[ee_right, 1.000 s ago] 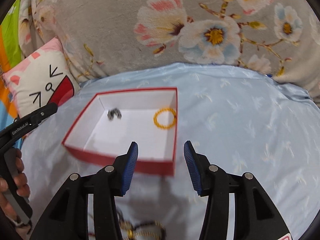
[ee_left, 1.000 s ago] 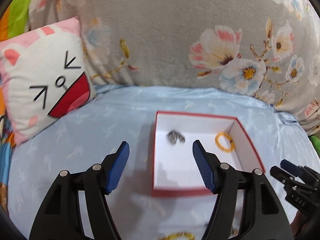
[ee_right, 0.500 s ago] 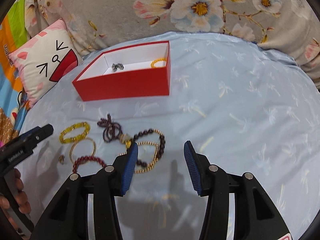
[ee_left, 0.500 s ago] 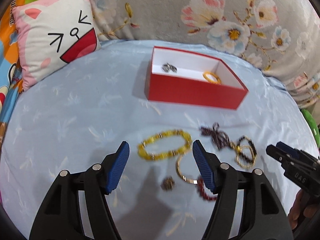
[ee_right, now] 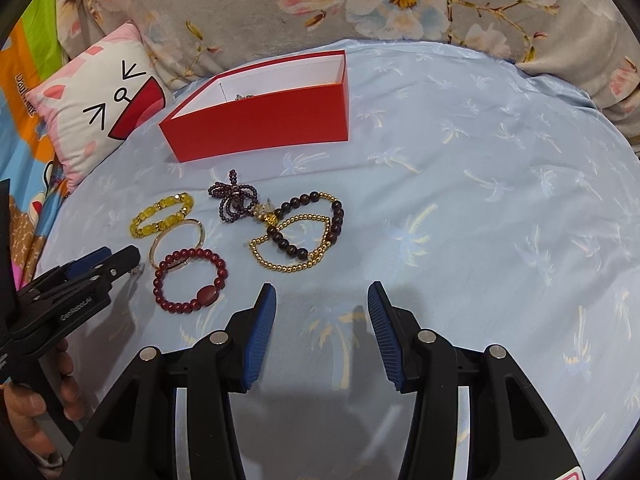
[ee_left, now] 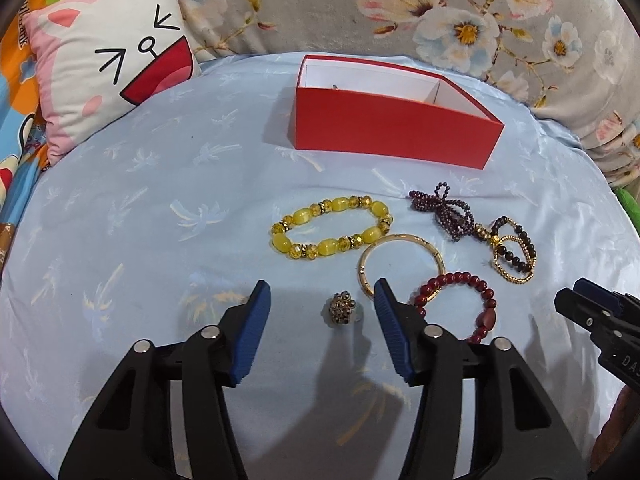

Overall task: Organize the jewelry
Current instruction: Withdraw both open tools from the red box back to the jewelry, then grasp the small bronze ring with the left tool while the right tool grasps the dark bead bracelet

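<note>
A red box (ee_left: 394,128) with a white inside stands on the pale blue sheet; it also shows in the right wrist view (ee_right: 260,122). In front of it lie a yellow bead bracelet (ee_left: 332,228), a gold bangle (ee_left: 400,266), a dark red bead bracelet (ee_left: 460,304), a purple bead tassel (ee_left: 444,212) and a gold-and-dark bead strand (ee_right: 300,236). My left gripper (ee_left: 322,300) is open, with a small brown bead cluster (ee_left: 342,312) lying between its fingers. My right gripper (ee_right: 322,300) is open and empty above bare sheet, right of the dark red bracelet (ee_right: 190,276).
A cat-face pillow (ee_left: 108,60) leans at the back left. A grey floral cushion (ee_left: 440,12) runs along the back. The blue sheet (ee_right: 480,200) stretches to the right of the jewelry.
Both grippers have pulled back from above the box and come down toward the sheet. The loose jewelry is now in full view; the left gripper now straddles the bead cluster.
</note>
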Demonstrator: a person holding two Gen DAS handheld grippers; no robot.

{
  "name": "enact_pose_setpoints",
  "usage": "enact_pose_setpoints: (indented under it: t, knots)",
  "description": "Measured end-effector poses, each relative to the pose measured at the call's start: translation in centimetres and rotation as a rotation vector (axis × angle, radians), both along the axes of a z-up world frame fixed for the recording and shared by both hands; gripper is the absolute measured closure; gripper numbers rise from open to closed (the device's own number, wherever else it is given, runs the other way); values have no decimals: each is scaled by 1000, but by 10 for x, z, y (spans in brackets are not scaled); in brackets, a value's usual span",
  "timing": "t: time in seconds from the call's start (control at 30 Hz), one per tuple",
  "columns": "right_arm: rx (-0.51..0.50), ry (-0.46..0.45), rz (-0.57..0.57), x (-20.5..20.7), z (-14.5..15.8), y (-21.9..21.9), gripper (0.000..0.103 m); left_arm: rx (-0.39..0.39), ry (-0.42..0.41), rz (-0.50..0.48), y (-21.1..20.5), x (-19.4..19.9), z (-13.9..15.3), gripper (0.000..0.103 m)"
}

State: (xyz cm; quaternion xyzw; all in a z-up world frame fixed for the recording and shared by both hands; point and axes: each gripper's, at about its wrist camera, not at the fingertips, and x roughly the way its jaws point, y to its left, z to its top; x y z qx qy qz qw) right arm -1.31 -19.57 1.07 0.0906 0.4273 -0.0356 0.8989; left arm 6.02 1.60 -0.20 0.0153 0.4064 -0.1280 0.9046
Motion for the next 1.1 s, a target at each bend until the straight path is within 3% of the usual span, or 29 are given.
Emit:
enact_pose_setpoints:
  t: [0.23,0.3,0.77,0.93,1.1]
  knots:
    - [2,2,1,0,-1,2,56,-11,16,-12,0,0,-5,77]
    - [2,3,3,0,-1,4,56,-21,20,-23,0,-1,-5,88]
    - [21,-8,-29,25,4,-15,59,-55,-5,-5,8,1,13,90]
    - [13,-1,-30,49,1,-19,74,-60,3,6,12,5,13,90]
    - [12,18,-33,67,-8,-21,80,-56,9,8,13,9,11,90]
